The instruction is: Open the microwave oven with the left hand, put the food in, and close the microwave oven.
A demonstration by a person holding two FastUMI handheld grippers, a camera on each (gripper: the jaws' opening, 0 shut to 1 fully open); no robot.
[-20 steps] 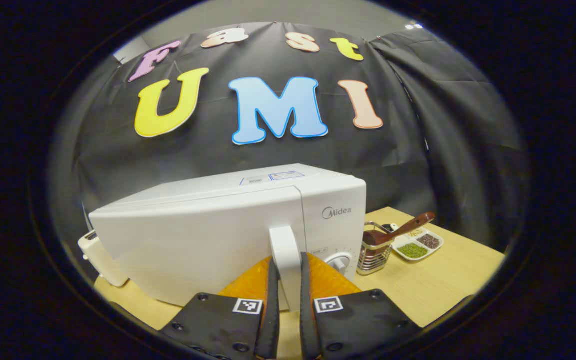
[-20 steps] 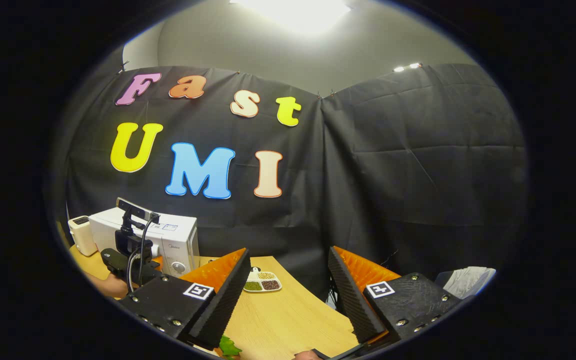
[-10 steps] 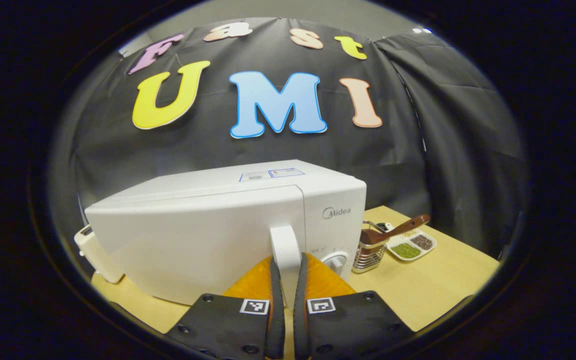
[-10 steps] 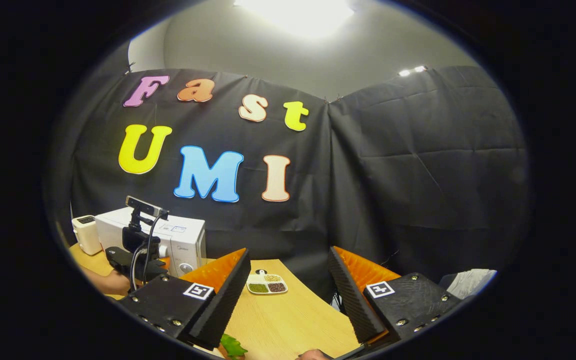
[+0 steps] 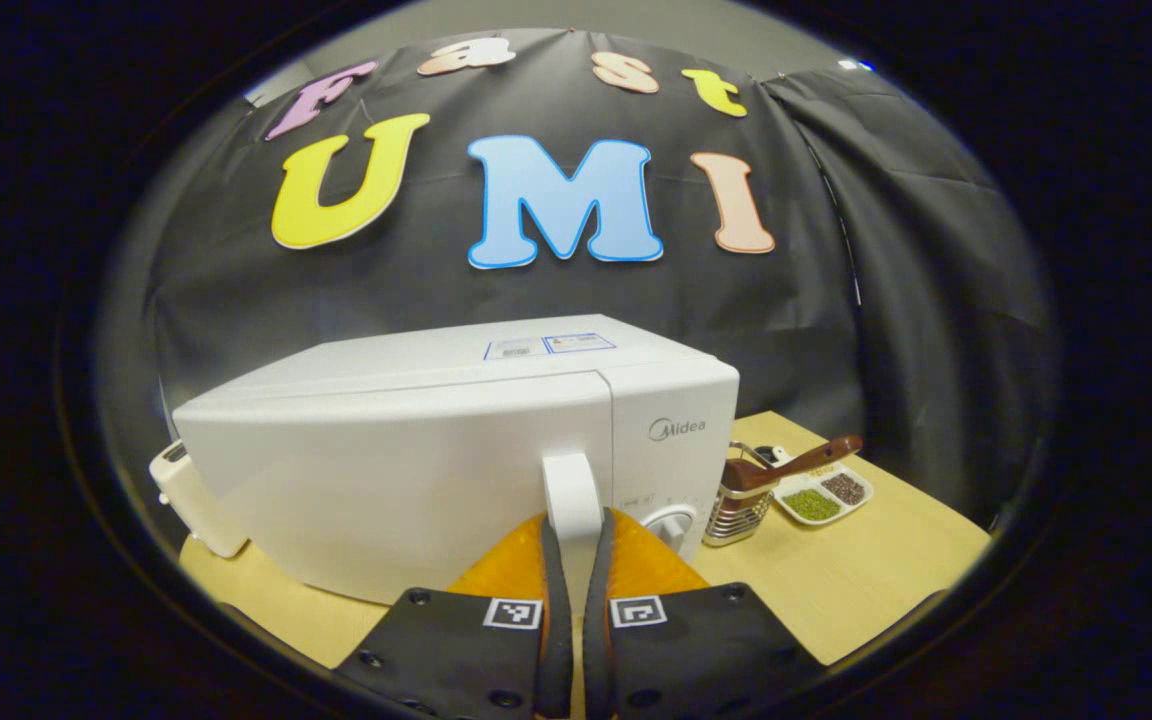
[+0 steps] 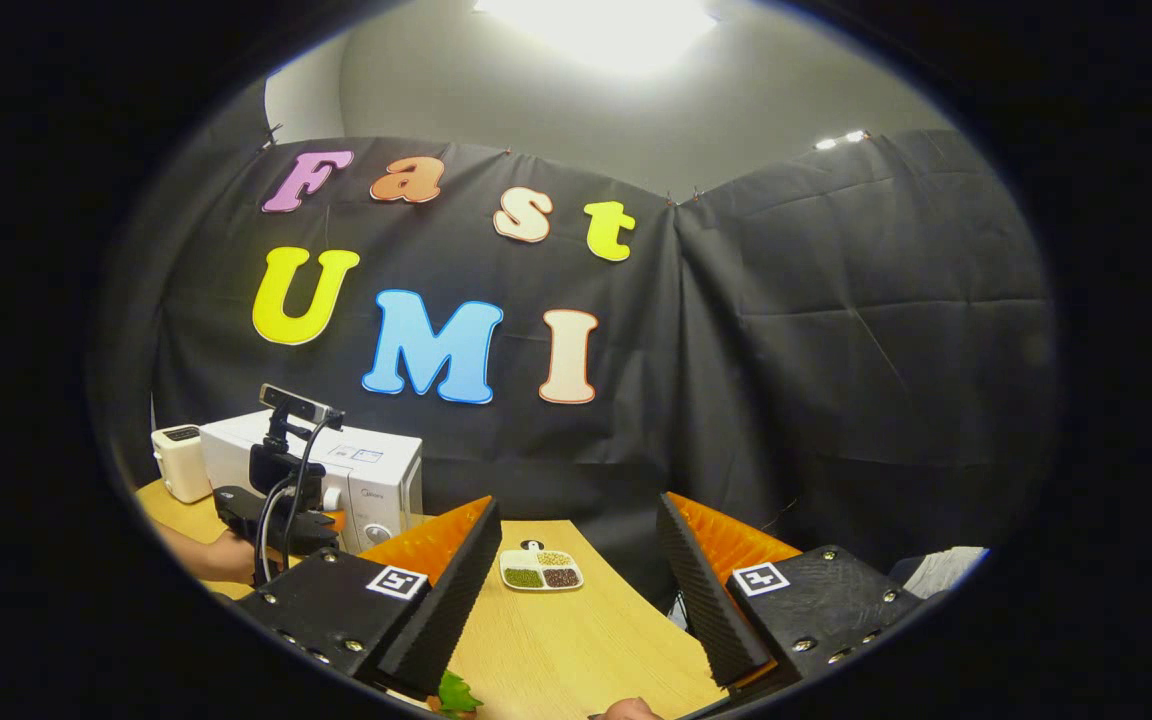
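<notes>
A: Where does the left gripper (image 5: 570,545) stand against the microwave oven (image 5: 456,450)?

B: Right at its front. Both fingers are pinched onto the door handle (image 5: 570,490), the white upright bar at the door's right edge, beside the control panel. I'd judge the grip sits there because the door seems to hinge on the far left side, so a pull at the handle swings it with the least effort. The door looks shut – no gap that I can see along its seam.

A: And the right gripper (image 6: 576,560)?

B: Well to the right of the microwave oven, held above the table (image 6: 576,640) with its jaws wide apart and nothing between them. It seems to be waiting its turn – the food comes after the door.

A: Where is the food?

B: Hard to say. A green leafy scrap (image 6: 456,692) shows below the right gripper, at the near table edge, mostly hidden; that may be it.

A: Anything in the way?

B: Right of the microwave oven stand a wire holder (image 5: 741,505) with a brown-handled utensil (image 5: 801,460) and, further right, a divided dish (image 5: 824,495) of grains – all on the control side, clear of the door's swing as I judge it. A small white appliance (image 5: 191,500) sits just left of the oven, near the hinge side; an opening door could come close to it.
</notes>
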